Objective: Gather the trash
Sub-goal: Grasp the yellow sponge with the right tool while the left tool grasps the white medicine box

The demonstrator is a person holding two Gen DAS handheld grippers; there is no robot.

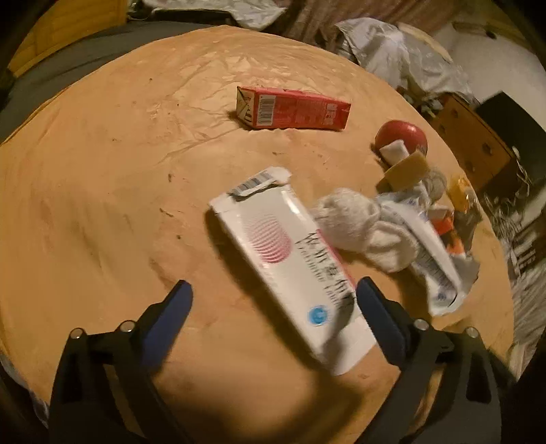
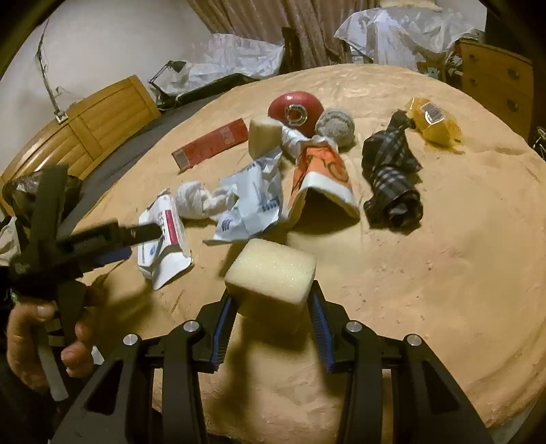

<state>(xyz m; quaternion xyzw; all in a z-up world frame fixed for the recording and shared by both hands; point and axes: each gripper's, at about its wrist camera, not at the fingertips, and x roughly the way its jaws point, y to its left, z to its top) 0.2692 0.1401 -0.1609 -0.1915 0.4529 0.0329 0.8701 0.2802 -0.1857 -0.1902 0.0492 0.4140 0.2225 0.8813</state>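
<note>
1. The right gripper [image 2: 271,309] is clenched on a pale foam block [image 2: 271,276], lifted just above the near table [image 2: 426,307].
2. The left gripper [image 1: 273,300] stands released, fingers wide. The white carton [image 1: 290,269] lies between them, its near end against the right finger [image 1: 378,317], unpressed.
3. The carton's long axis runs from near-right to far-left, skewed across the fingers; the left hand [image 2: 41,341] is nearer.
4. Farther off lie a crumpled wrapper [image 2: 249,201] and red carton [image 1: 293,108].

A lived-in home room: brown curtains [image 2: 317,30] hang at the top, a wooden dresser [image 2: 494,82] stands upper right, wooden furniture [image 2: 99,119] sits at left.
</note>
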